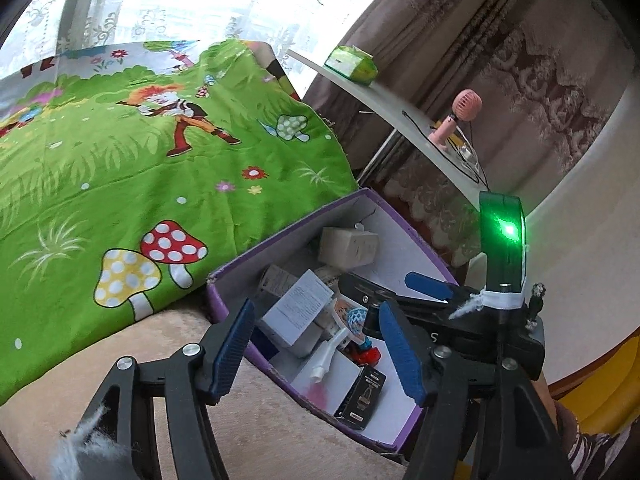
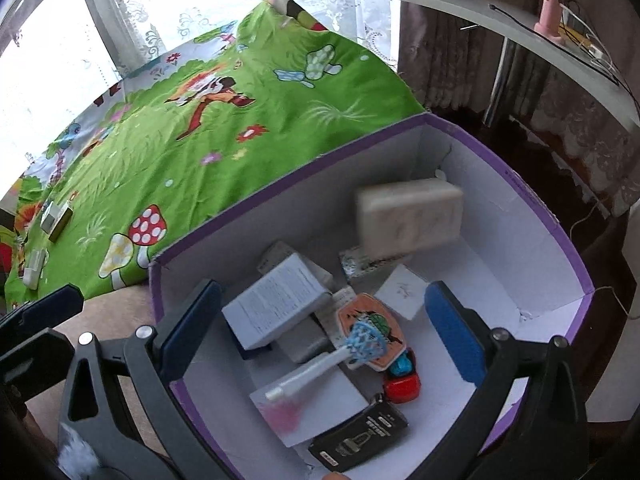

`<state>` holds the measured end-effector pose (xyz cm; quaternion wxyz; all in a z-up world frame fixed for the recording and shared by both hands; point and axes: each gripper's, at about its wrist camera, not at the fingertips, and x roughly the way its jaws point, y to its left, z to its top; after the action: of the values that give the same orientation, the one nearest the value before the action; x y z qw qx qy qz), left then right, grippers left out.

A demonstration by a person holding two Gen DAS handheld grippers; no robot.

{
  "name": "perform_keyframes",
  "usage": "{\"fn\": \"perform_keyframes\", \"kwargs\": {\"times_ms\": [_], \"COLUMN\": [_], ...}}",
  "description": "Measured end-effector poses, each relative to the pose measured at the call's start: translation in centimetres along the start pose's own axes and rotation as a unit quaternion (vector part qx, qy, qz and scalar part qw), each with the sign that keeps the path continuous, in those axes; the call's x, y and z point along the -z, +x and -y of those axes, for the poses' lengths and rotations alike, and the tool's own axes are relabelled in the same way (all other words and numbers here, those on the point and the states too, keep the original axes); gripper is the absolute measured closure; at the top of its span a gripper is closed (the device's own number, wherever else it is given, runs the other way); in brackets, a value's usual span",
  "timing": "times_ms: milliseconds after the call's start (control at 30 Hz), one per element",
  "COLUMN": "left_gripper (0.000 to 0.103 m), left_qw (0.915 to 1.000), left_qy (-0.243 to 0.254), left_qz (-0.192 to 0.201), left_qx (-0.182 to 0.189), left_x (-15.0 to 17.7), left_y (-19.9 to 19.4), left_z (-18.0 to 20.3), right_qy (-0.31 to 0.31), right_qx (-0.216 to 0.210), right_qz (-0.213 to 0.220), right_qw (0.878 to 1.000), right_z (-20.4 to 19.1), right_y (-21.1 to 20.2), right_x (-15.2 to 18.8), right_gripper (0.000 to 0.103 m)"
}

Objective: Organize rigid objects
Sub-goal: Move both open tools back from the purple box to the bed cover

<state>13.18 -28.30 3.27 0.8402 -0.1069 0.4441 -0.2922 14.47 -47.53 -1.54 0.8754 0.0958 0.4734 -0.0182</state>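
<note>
A purple cardboard box (image 1: 288,236) (image 2: 280,184) with a white inside stands on a beige cover. In it lie a white printed carton (image 2: 280,304), a toothbrush head (image 2: 320,368), a black packet (image 2: 360,436), a red toy car (image 2: 402,380) and an orange card (image 2: 372,328). A beige plug block (image 2: 410,218) (image 1: 348,246) looks blurred near the box's far wall. My right gripper (image 2: 322,326) hangs open above the box, nothing between its blue pads. My left gripper (image 1: 318,346) is open over the box's near corner, holding nothing. The right gripper's pad (image 1: 428,286) shows beyond it.
A green cartoon sheet (image 1: 140,168) covers the bed left of the box, with two small items (image 2: 56,216) (image 2: 34,268) lying on it. A white table (image 2: 480,8) behind carries a pink fan (image 1: 460,116), cables and a green tissue pack (image 1: 352,64). Curtains hang behind.
</note>
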Motion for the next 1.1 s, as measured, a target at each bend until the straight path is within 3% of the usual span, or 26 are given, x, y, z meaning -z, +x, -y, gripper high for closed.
{"fn": "perform_keyframes", "kwargs": {"times_ms": [333, 633, 800, 1100], "left_gripper": [0.037, 0.037, 0.037, 0.037], "left_qw": [0.9997, 0.9972, 0.9947, 0.9847], "left_qy": [-0.012, -0.048, -0.067, -0.095], "left_qz": [0.018, 0.046, 0.052, 0.072], "left_qx": [-0.009, -0.034, -0.059, -0.127], "left_x": [-0.4, -0.3, -0.2, -0.7], "left_y": [-2.1, -5.6, -7.3, -10.5], "left_z": [-2.2, -7.0, -10.3, -17.2], "right_qy": [-0.019, -0.072, -0.105, -0.157], "right_qx": [-0.015, -0.042, -0.073, -0.092], "right_qz": [0.000, -0.005, -0.014, -0.017], "right_qw": [1.000, 0.996, 0.992, 0.983], "right_z": [-2.7, -8.8, -12.8, -18.6], "right_y": [0.0, 0.8, 1.4, 2.1], "right_x": [-0.8, -1.8, -1.8, -2.1], "right_gripper": [0.001, 0.001, 0.001, 0.001]}}
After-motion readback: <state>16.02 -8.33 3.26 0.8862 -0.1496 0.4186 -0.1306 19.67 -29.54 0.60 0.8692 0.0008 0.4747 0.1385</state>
